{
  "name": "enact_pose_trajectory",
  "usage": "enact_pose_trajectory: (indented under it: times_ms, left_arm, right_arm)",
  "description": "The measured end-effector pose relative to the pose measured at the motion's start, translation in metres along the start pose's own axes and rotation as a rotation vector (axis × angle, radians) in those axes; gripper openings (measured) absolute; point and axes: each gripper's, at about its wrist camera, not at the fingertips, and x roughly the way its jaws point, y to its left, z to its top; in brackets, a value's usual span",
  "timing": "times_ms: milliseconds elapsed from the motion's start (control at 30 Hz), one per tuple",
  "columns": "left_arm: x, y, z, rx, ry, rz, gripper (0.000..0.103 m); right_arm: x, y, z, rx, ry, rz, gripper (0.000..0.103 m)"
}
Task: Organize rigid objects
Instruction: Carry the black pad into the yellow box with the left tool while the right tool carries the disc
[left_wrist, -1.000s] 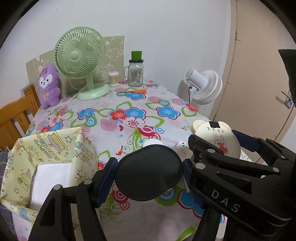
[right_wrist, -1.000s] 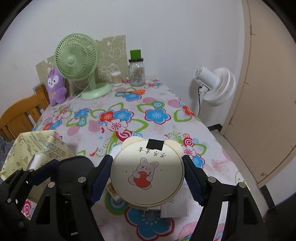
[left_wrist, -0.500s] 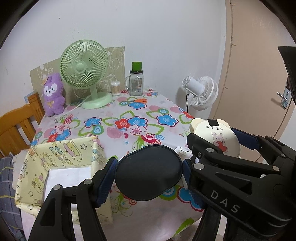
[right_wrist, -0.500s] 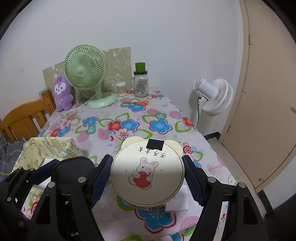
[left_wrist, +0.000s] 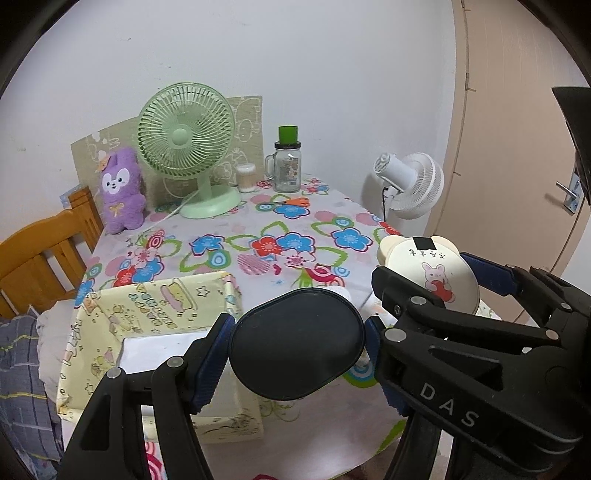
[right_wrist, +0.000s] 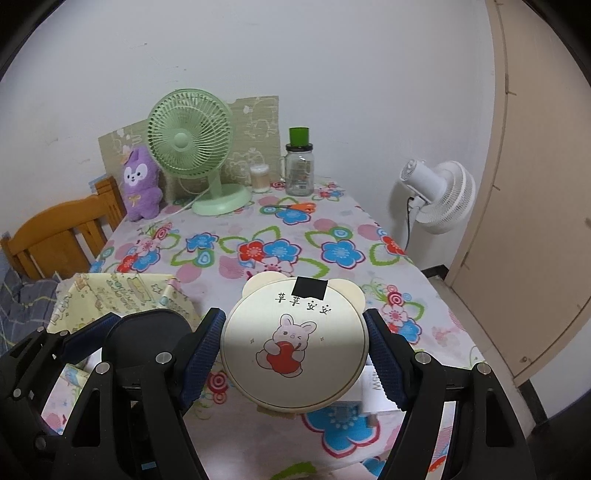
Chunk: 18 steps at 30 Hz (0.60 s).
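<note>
Flowered tablecloth (right_wrist: 295, 236) bears the yellow box (left_wrist: 110, 332), not yet filled, while above it the left gripper (left_wrist: 295, 347) clamps a black oval case (left_wrist: 295, 343) and the right gripper (right_wrist: 295, 343) a cream bear-eared disc (right_wrist: 295, 343).

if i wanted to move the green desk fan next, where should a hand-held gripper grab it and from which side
Probably the slim stem between the round base and the cage of the green desk fan. Come in from the front, the table's open side: the cage looks too wide for the jaws, and the wall panel stands close behind.
</note>
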Motion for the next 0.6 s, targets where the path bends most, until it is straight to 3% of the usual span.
enact_pose_trajectory:
  times_ms: [600]
  left_arm:
    - [0.005, 0.053, -0.001, -0.045, 0.007, 0.031, 0.073]
  right_arm:
    - [0.019, 0.054, 0.012, -0.053, 0.009, 0.050, 0.077]
